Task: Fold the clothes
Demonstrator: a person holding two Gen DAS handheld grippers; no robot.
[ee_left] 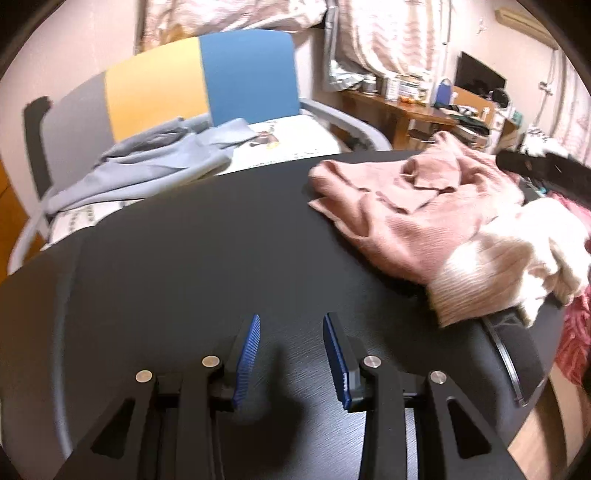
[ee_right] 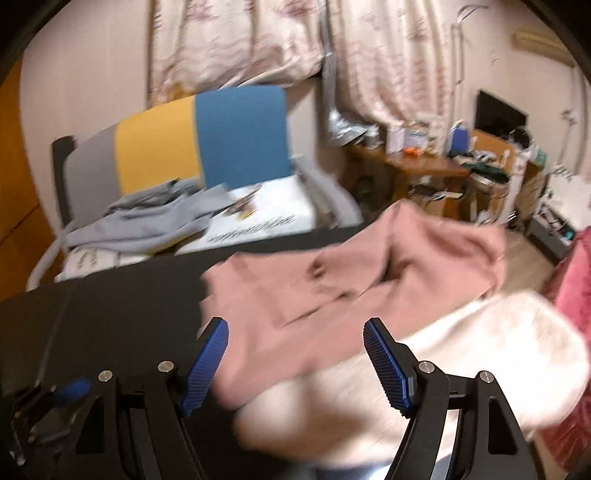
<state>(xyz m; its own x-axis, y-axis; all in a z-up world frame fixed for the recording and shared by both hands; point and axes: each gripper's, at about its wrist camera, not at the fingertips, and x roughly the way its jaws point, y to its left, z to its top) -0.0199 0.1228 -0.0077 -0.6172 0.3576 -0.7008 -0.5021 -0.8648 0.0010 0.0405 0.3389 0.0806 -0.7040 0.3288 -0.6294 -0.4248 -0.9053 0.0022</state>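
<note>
Reaching for the crumpled pink sweater on the black table, you hold the right gripper wide open over its near edge; the left gripper, partly open and empty, hovers beside it. Pinch one layer only.

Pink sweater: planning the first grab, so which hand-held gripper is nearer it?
Right. The right hand-held gripper hangs open over the pink sweater; the left hand-held gripper is open over bare black table, beside it.

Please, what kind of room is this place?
Probably a lived-in bedroom at home: a bed with a grey garment behind the black table, long curtains, and a cluttered wooden desk.
</note>
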